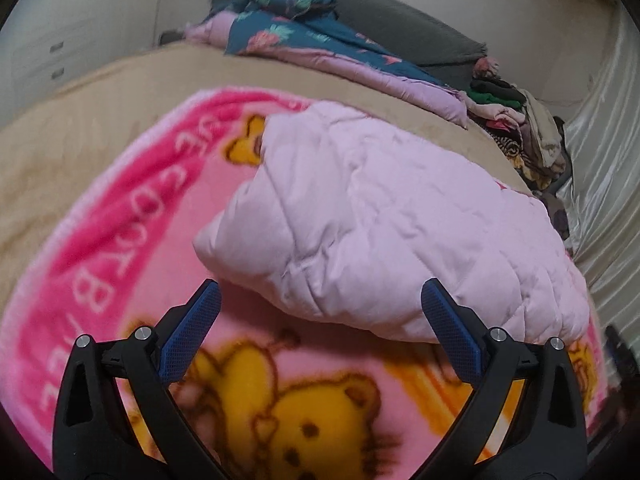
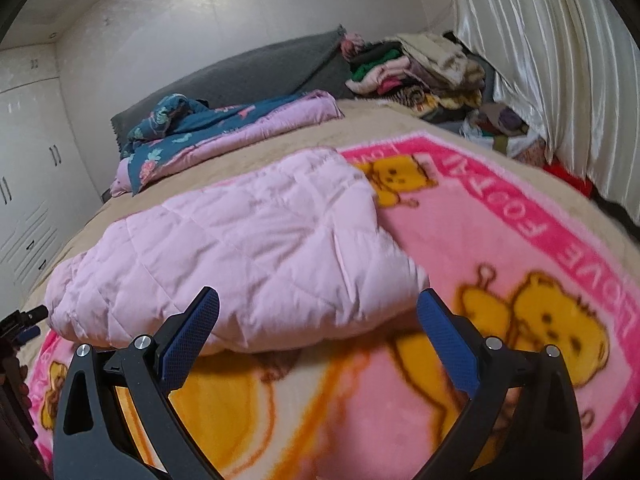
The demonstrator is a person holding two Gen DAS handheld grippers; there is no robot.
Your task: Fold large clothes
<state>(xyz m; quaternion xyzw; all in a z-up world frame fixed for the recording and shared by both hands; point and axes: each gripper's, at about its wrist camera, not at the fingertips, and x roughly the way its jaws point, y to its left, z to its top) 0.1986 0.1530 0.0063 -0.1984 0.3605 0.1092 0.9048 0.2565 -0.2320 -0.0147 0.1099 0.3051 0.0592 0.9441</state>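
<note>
left wrist view. white cupboard doors (image 1: 60,40) stand at the far left, beyond the bed (image 1: 100,92), which is covered in a beige spread. a pink bear-print blanket (image 1: 120,208) lies over the near part of the bed. the left gripper (image 1: 320,304) is spread wide and holds nothing; its blue pads (image 1: 192,336) hover above the blanket, just short of the near edge of a folded pale pink quilted garment (image 1: 380,220). the garment rests on the blanket, toward the bed's right side in this view. near the head of the bed lies a teal floral quilt (image 1: 304,36) with a lilac lining, in front of a grey headboard (image 1: 400,24). a heap of mixed clothes (image 1: 520,120) sits at the bed's far right corner, beside a cream satin curtain (image 1: 600,140).

right wrist view. cupboard doors (image 2: 28,160) again at left. the same quilted garment (image 2: 240,248) lies toward the left part of the blanket (image 2: 520,232). the right gripper (image 2: 318,304) is likewise wide apart and empty, its pads (image 2: 448,340) at the garment's near edge; contact cannot be judged. the floral quilt (image 2: 192,124), headboard (image 2: 248,72), clothes heap (image 2: 420,68) and curtain (image 2: 540,48) follow toward the right.
</note>
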